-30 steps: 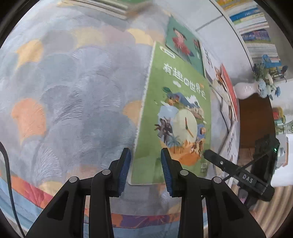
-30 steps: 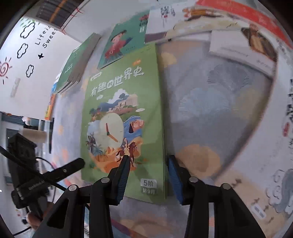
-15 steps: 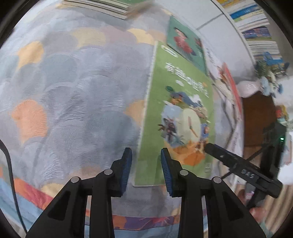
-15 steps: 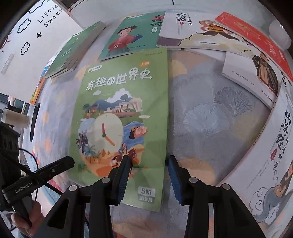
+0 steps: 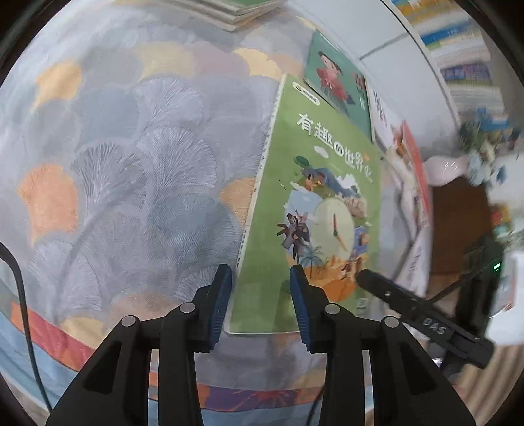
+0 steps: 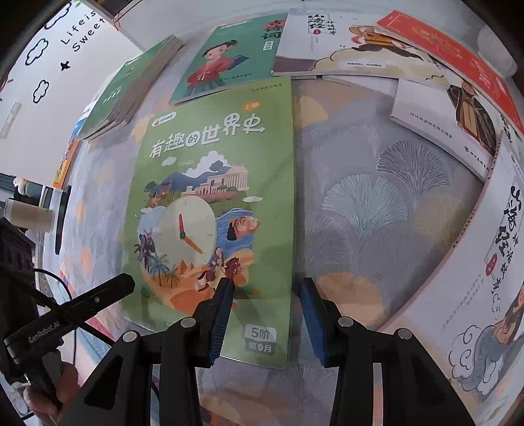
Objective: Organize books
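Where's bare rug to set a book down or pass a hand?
Widest bare rug: left of the green clock book, below the book stack. Another patch lies between that book and the white books. Crowded: the overlapping far row around the green girl-cover book.

green book (image 6: 216, 203) titled 有趣的世界史, wall (image 6: 49, 108) "Sweet"

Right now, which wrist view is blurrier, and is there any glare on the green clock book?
Left wrist view: right side smeared by motion blur, shelves and vase soft; green clock book readable, a little soft, no glare. Right wrist view: sharp throughout, title on the book crisp, lighting even, no hot spots; fisheye bends the outer books.
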`<state>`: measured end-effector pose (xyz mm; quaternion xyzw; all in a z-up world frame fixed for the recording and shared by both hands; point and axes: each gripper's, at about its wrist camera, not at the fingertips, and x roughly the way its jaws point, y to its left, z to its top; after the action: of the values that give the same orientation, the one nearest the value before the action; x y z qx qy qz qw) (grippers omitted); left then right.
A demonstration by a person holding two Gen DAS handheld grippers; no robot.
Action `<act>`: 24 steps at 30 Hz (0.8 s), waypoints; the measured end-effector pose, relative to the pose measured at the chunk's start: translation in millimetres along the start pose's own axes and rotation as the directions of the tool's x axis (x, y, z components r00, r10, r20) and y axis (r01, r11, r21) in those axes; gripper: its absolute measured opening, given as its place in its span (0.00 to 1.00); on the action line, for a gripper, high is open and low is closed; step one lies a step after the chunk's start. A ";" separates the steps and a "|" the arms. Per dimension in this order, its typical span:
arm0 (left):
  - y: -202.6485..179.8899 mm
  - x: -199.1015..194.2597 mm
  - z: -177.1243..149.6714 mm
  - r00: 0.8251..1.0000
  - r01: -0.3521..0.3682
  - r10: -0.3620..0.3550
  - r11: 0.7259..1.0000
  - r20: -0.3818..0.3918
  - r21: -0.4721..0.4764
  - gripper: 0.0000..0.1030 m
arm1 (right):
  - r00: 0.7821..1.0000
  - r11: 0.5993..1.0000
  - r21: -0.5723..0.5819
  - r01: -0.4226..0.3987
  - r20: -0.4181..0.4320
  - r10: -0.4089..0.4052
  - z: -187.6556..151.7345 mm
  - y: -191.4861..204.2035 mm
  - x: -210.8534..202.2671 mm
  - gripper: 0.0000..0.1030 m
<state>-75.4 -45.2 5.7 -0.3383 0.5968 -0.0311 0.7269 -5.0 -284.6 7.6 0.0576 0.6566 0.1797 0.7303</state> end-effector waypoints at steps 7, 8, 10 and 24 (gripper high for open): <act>33.3 -5.0 6.6 0.957 0.285 -0.289 0.938 0.009 -0.197 0.32 | 0.996 0.994 0.065 -0.086 0.019 0.085 -1.4 -10.6 -1.6 0.42; 33.2 -9.4 7.7 0.938 0.343 -0.345 0.916 0.030 -0.208 0.32 | 0.995 0.992 0.073 -0.100 0.022 0.099 -1.9 -12.6 -1.5 0.42; 28.3 -16.5 10.8 0.900 0.433 -0.432 0.877 0.054 -0.209 0.32 | 0.991 0.988 0.088 -0.129 0.031 0.127 -3.9 -18.3 -2.4 0.42; -37.2 -2.1 8.7 0.997 0.067 -0.065 0.997 0.048 -0.029 0.19 | 0.932 0.902 0.234 -0.362 0.088 0.352 -11.0 -49.5 -1.3 0.43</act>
<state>-55.0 -68.9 27.6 -0.3695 0.5683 -0.0380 0.7342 -6.6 -332.7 -8.5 0.2709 0.6361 0.2261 0.6862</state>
